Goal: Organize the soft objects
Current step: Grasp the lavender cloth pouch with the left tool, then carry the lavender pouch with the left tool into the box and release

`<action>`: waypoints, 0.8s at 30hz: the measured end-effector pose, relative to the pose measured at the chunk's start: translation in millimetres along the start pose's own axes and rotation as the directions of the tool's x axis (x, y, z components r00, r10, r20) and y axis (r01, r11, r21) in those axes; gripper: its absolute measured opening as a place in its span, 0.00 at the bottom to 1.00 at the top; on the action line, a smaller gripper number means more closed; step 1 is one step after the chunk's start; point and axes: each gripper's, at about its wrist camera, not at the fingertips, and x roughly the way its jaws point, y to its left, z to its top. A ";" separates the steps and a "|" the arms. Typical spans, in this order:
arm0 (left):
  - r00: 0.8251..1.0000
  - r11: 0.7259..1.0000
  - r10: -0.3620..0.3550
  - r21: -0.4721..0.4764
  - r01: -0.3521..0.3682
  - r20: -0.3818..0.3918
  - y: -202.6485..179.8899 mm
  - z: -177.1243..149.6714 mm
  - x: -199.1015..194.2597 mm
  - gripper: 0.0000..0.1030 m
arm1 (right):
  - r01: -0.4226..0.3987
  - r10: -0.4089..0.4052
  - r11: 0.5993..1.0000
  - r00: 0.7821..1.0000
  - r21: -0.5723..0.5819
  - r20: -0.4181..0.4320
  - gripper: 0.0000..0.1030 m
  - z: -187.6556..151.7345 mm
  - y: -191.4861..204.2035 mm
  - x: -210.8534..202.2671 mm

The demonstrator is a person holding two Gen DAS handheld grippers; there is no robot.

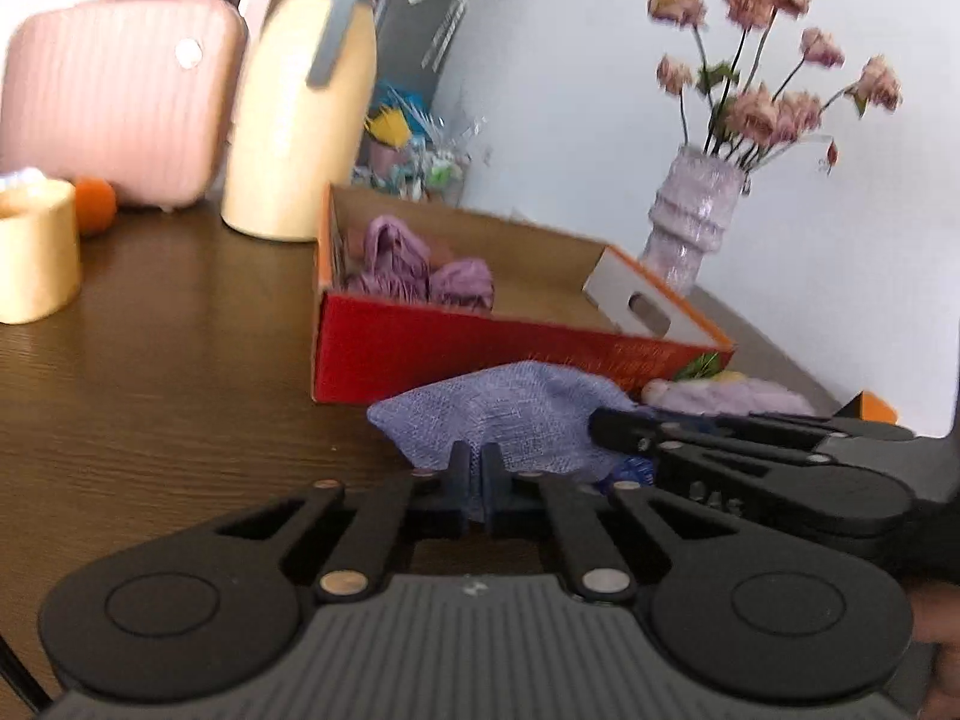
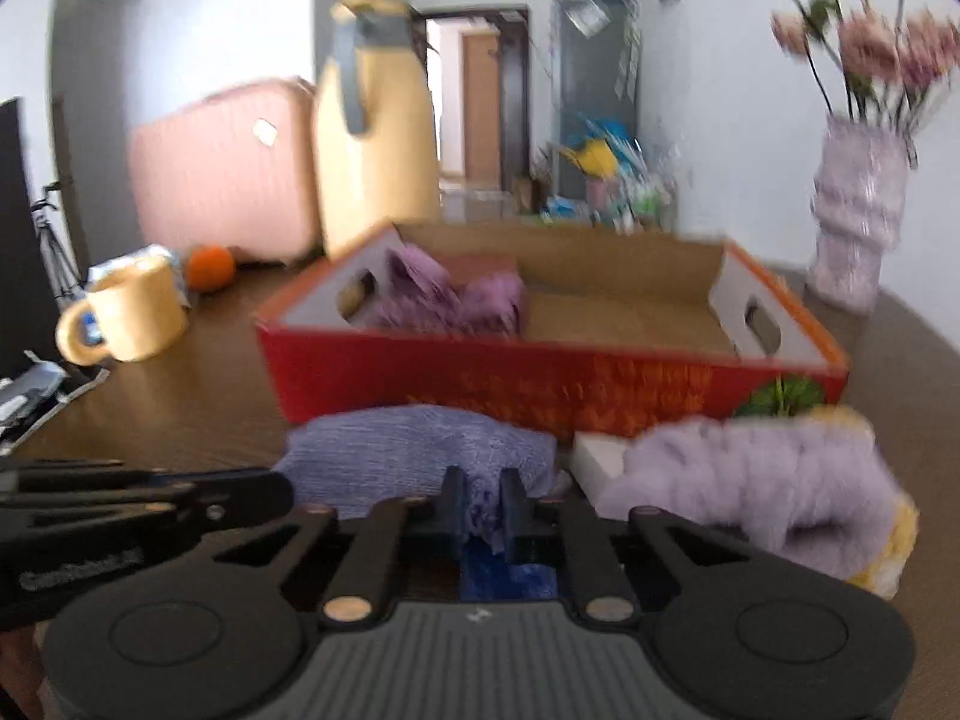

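A blue-lilac woven cloth (image 1: pixel 510 414) (image 2: pixel 414 450) lies on the brown table just in front of a red cardboard box (image 1: pixel 480 354) (image 2: pixel 540 384). My left gripper (image 1: pixel 477 456) is shut on the cloth's near edge. My right gripper (image 2: pixel 483 483) is shut on the same cloth further right, and its black fingers (image 1: pixel 690 438) reach in from the right in the left wrist view. Purple soft items (image 1: pixel 414 264) (image 2: pixel 444 294) lie inside the box at its left end. A fluffy lilac and yellow soft thing (image 2: pixel 756 492) (image 1: pixel 738 399) rests to the right of the cloth.
Behind the box stand a tall cream thermos jug (image 1: pixel 300 114) (image 2: pixel 372 138), a pink case (image 1: pixel 108 96), a cream mug (image 2: pixel 132 318), an orange (image 2: pixel 209 267) and a vase of dried flowers (image 1: pixel 696 222) (image 2: pixel 855 222). A white flat block (image 2: pixel 597 456) lies by the fluffy item.
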 end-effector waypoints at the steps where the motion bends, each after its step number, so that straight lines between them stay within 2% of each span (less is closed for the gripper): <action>1: 1.000 1.000 -0.001 -0.009 0.001 0.013 -1.2 -1.0 -13.0 0.04 | -0.008 0.009 1.000 1.000 -0.018 0.028 0.11 2.6 3.6 -14.1; 4: 0.998 1.000 0.010 -0.018 -0.008 0.068 -7.3 -14.5 -61.3 0.04 | -0.049 0.055 0.997 0.995 -0.063 0.087 0.11 4.7 12.4 -57.6; 6: 0.998 0.999 0.000 -0.033 0.003 0.070 -12.3 -34.1 -88.3 0.04 | -0.095 0.102 0.993 0.991 -0.072 0.092 0.11 -7.1 15.9 -87.7; 9: 0.998 0.999 0.028 -0.018 -0.027 0.050 -23.8 -71.4 -120.2 0.04 | -0.136 0.141 0.989 0.987 -0.064 0.080 0.11 -44.9 19.8 -125.4; 12: 1.000 0.999 0.028 -0.025 -0.029 -0.014 -31.4 -100.8 -136.6 0.04 | -0.166 0.169 0.984 0.985 -0.064 0.041 0.12 -86.8 24.5 -150.5; 14: 0.999 0.999 0.032 -0.007 -0.033 -0.032 -37.1 -114.8 -145.0 0.07 | -0.170 0.171 0.984 0.985 -0.062 0.011 0.18 -109.6 22.7 -159.9; 15: 0.999 0.999 0.035 0.008 -0.034 -0.029 -39.4 -117.4 -147.8 0.09 | -0.170 0.170 0.984 0.985 -0.050 0.003 0.27 -118.3 21.3 -164.0; 16: 0.999 0.999 0.028 0.015 -0.028 -0.022 -40.2 -118.1 -151.7 0.16 | -0.174 0.174 0.984 0.985 -0.033 0.004 0.31 -125.5 18.8 -168.7; 17: 1.000 1.000 0.019 0.001 -0.019 -0.009 -38.7 -116.5 -156.1 0.30 | -0.184 0.184 0.983 0.983 -0.023 0.005 0.32 -129.3 15.0 -172.9; 19: 1.000 0.999 0.011 -0.053 -0.011 0.008 -33.6 -110.7 -161.0 0.42 | -0.193 0.193 0.981 0.981 0.018 0.026 0.35 -131.0 4.5 -180.6; 22: 0.999 0.998 0.034 -0.062 -0.034 0.010 -34.4 -104.7 -152.8 0.42 | -0.184 0.178 0.980 0.981 0.081 0.077 0.38 -127.6 -8.4 -185.8; 24: 0.999 0.997 0.042 -0.062 -0.043 -0.021 -37.3 -106.1 -140.8 0.42 | -0.167 0.160 0.979 0.985 0.116 0.071 0.38 -127.8 -13.9 -177.5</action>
